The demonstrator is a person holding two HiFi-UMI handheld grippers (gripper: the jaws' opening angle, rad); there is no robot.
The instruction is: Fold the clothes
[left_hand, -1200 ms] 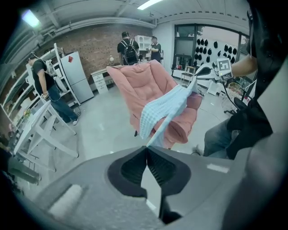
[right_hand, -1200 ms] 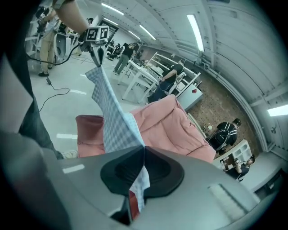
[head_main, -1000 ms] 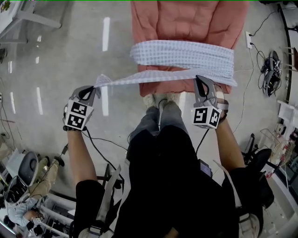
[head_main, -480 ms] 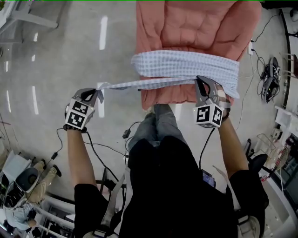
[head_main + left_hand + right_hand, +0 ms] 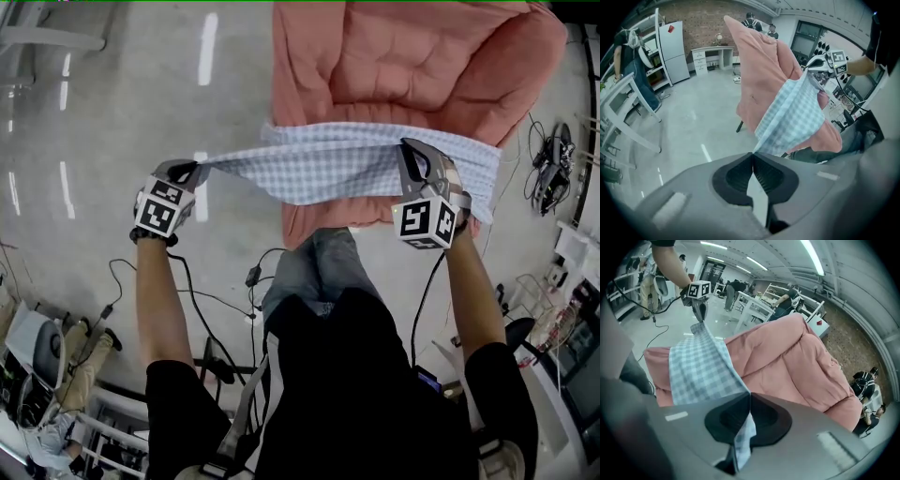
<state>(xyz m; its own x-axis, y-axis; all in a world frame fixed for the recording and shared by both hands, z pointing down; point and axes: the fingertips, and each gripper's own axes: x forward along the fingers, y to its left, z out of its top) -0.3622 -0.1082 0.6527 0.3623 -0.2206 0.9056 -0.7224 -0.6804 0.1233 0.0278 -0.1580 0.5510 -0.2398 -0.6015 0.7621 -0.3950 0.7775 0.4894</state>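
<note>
Cloth (image 5: 328,169) across pink quilt (image 5: 403,66)

The blue-and-white checked cloth (image 5: 319,167) spans from the left gripper (image 5: 192,170) to the right gripper (image 5: 410,150) and bars the way between them. Just beyond and under the right gripper, the pink quilted padded cover (image 5: 403,66) fills the space. Outward and ahead of the left gripper lies open glossy grey floor (image 5: 112,122). Behind both grippers stand the person's legs in grey jeans (image 5: 314,267), with black cables (image 5: 211,300) on the floor beside them. A tangle of dark cables (image 5: 551,150) lies well off the right gripper's outer side.
</note>
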